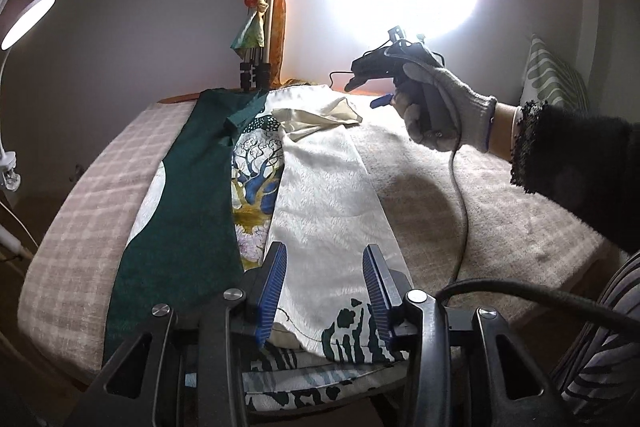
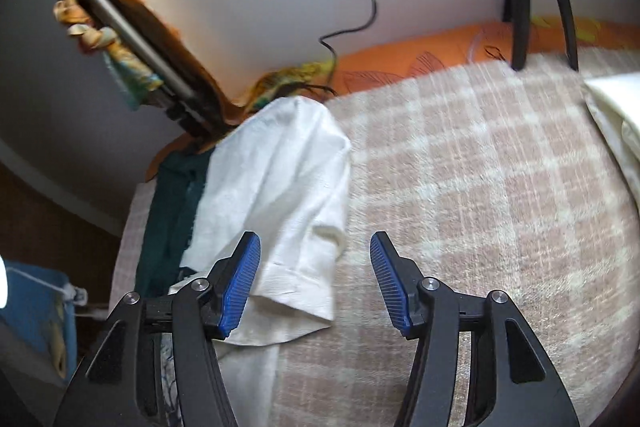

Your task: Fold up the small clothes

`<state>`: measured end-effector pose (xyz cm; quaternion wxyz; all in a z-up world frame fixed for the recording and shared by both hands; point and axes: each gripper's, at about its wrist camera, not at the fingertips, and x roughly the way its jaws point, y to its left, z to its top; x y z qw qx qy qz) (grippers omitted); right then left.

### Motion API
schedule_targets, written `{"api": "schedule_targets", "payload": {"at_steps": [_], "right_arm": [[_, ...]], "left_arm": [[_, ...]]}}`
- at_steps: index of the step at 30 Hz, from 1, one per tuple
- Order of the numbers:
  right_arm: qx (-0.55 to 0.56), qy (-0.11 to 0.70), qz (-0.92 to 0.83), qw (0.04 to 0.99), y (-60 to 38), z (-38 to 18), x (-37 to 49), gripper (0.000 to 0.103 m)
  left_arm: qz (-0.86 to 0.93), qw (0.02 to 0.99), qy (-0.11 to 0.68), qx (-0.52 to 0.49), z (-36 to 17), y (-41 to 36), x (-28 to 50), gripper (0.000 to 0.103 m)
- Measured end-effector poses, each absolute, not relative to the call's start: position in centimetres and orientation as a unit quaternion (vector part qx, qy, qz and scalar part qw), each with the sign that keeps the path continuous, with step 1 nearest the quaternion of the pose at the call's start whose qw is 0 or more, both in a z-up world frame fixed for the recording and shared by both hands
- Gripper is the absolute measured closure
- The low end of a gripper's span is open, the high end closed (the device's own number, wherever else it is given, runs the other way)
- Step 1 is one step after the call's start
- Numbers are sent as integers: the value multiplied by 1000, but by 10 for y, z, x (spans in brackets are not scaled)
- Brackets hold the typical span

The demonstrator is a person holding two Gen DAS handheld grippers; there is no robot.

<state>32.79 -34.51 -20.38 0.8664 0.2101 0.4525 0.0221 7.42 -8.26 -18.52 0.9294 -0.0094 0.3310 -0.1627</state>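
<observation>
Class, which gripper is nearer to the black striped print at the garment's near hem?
Left. The left gripper hovers right over the striped print, fingers apart. The right gripper is held up in the air beyond the garment's far end.

We see a cream garment (image 1: 328, 195) printed with a blue tree and dark green panel, lying on a beige-and-white checked blanket (image 2: 480, 187); orange cloth (image 2: 420, 63) at twelve o'clock.
</observation>
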Motion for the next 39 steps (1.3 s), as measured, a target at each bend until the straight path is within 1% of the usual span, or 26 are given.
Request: {"api": "schedule_targets", "payload": {"at_steps": [4,8,9,10,11,12,19,24,28,32,36,37,38,39], "right_arm": [[199,456,49,866,-330,-201,329,47],[158,489,46,857,-309,-206,343,47],[148,501,45,851,-304,-209,347,52],[138,510,43,848,-299,-212,351,74],[127,519,42,844,-295,-214,354,88],[122,525,43,841,-292,-215,356,99],[118,489,63,862,-282,-182,366,100],[140,473,83,866,-266,-164,389,100],[128,473,95,866,-237,-163,412,100],[127,481,108,861,-209,-179,434,100],[151,501,128,843,-189,-203,454,91],[152,503,138,839,-185,-206,457,80],[147,502,138,841,-182,-205,456,74],[141,495,136,846,-180,-202,454,66]], "left_arm": [[-168,928,332,-11,-187,-84,76,64],[-172,927,334,-8,-189,-86,76,64],[-173,927,334,-7,-189,-85,75,64],[-173,927,333,-5,-188,-85,74,64],[-173,927,332,-2,-188,-85,74,64],[-175,926,333,0,-189,-84,74,64],[-186,918,349,-29,-191,-75,77,64],[-185,918,349,-47,-188,-67,78,64],[-176,915,358,-63,-193,-57,82,64],[-165,913,366,-74,-196,-47,86,64],[-157,913,368,-79,-197,-40,88,64],[-155,914,367,-78,-196,-40,88,64],[-154,914,367,-77,-196,-39,88,64],[-152,915,366,-76,-196,-38,88,64]]}}
